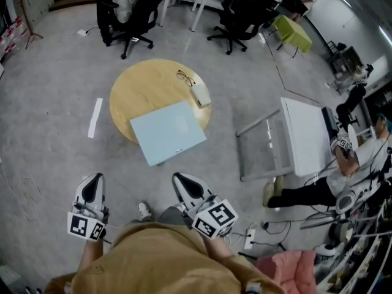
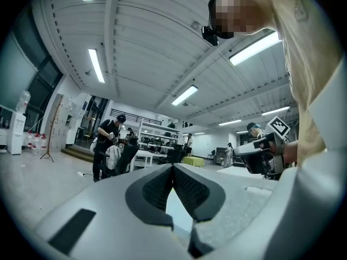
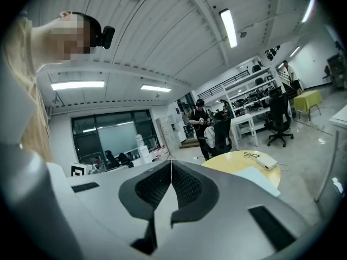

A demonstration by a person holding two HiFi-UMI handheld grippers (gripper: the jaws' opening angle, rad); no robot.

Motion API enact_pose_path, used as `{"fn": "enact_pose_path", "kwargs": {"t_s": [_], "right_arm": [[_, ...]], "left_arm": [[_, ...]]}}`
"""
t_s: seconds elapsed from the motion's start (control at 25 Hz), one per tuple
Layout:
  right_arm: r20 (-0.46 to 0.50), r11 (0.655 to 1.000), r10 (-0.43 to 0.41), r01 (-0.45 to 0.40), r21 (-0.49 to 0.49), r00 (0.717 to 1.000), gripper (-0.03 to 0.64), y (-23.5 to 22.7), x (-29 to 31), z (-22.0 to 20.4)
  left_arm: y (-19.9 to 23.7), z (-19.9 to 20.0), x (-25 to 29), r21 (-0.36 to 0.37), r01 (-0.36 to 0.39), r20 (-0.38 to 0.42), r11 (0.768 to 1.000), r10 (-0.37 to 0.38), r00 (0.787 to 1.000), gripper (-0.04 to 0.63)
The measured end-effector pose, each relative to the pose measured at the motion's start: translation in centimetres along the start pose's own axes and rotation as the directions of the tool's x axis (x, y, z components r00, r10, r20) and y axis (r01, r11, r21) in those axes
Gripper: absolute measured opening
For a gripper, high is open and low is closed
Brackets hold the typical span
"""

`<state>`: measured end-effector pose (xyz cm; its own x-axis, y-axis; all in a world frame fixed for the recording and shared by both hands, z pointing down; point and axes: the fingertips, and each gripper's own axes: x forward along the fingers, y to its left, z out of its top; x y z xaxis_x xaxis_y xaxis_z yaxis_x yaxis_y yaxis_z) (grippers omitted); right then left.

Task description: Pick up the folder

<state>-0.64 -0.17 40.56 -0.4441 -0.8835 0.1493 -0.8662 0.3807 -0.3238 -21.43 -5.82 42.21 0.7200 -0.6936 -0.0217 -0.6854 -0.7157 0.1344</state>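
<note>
A light blue folder [image 1: 168,131] lies flat on a round wooden table [image 1: 141,84], its near corner overhanging the table's edge. Both grippers are held close to my body, short of the table and apart from the folder. The left gripper [image 1: 93,180] is shut with nothing between its jaws, and so is the right gripper [image 1: 179,178]. In the left gripper view the jaw tips [image 2: 173,166] meet. The right gripper view shows its tips [image 3: 171,162] together, with the table [image 3: 238,161] and the folder [image 3: 259,179] ahead to the right.
Glasses [image 1: 186,77] and a small white case [image 1: 200,95] lie on the table's far side. Black office chairs [image 1: 131,14] stand beyond it. To the right are a white metal-framed table [image 1: 303,133] and a person [image 1: 352,158]. A power strip [image 1: 250,237] lies on the floor.
</note>
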Motion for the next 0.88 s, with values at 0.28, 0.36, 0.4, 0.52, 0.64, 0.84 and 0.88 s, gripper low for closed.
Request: {"fn": "enact_pose_path", "kwargs": {"t_s": [0.28, 0.36, 0.4, 0.52, 0.64, 0.84, 0.88], "right_arm": [[-0.024, 0.999, 0.007, -0.006, 0.036, 1.0, 0.002, -3.3, 2.5, -0.7], [-0.03, 0.999, 0.026, -0.024, 0.047, 0.999, 0.002, -4.3, 3.3, -0.7], [-0.031, 0.998, 0.037, -0.035, 0.051, 0.999, 0.002, -4.9, 3.7, -0.6], [-0.054, 0.996, 0.068, -0.065, 0.058, 0.996, 0.002, -7.1, 4.7, -0.3], [-0.097, 0.993, 0.1, -0.094, 0.07, 0.99, 0.002, -8.9, 5.6, -1.3], [-0.194, 0.951, 0.179, -0.119, 0.286, 0.965, 0.003, -12.7, 6.9, -7.5], [-0.206, 0.924, 0.204, -0.118, 0.365, 0.957, 0.008, -13.3, 7.3, -9.1]], "left_arm": [[1.1, -0.6, 3.0, 0.003, -0.015, -0.015, 1.0, 0.015, 1.0, 0.003], [1.5, -0.6, 3.8, 0.009, -0.037, -0.014, 0.999, 0.037, 0.999, 0.003], [1.6, -0.4, 4.4, 0.014, -0.049, -0.008, 0.999, 0.049, 0.999, 0.003], [1.1, 0.9, 6.5, 0.008, -0.09, 0.021, 0.996, 0.09, 0.996, 0.003], [0.3, 1.7, 8.4, 0.022, -0.096, 0.024, 0.995, 0.095, 0.995, 0.003], [0.6, 0.8, 9.7, 0.022, -0.156, -0.002, 0.988, 0.156, 0.988, 0.003], [0.7, 0.3, 9.7, 0.022, -0.165, -0.015, 0.986, 0.166, 0.986, 0.003]]}}
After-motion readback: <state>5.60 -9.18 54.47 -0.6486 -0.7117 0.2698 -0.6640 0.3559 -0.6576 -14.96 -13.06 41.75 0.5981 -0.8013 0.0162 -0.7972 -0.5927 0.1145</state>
